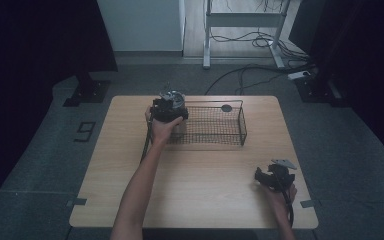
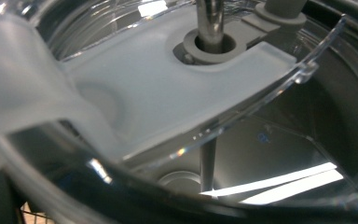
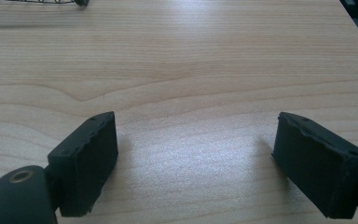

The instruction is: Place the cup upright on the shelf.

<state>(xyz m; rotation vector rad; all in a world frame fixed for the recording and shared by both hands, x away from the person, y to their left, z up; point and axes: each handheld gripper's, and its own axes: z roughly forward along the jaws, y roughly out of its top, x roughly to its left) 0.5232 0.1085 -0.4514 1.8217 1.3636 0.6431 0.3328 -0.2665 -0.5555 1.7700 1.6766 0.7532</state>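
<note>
High view: left gripper (image 1: 168, 111) holds a clear lidded container (image 1: 173, 98) over the wire basket (image 1: 214, 125)
Jaws seem clenched on its rim, though the contact is hidden; right gripper (image 3: 196, 158) rests released on the table (image 1: 200, 175); smooth plastic may slip, or catch the basket's wire edge

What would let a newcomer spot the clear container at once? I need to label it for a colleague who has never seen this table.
Start at the wooden table and go to the black wire basket near its far edge. At the basket's left end, the left gripper is at a round clear plastic container. Unlike the small dark disc in the basket, it is see-through, with a metal shaft through a frosted white piece.
</note>
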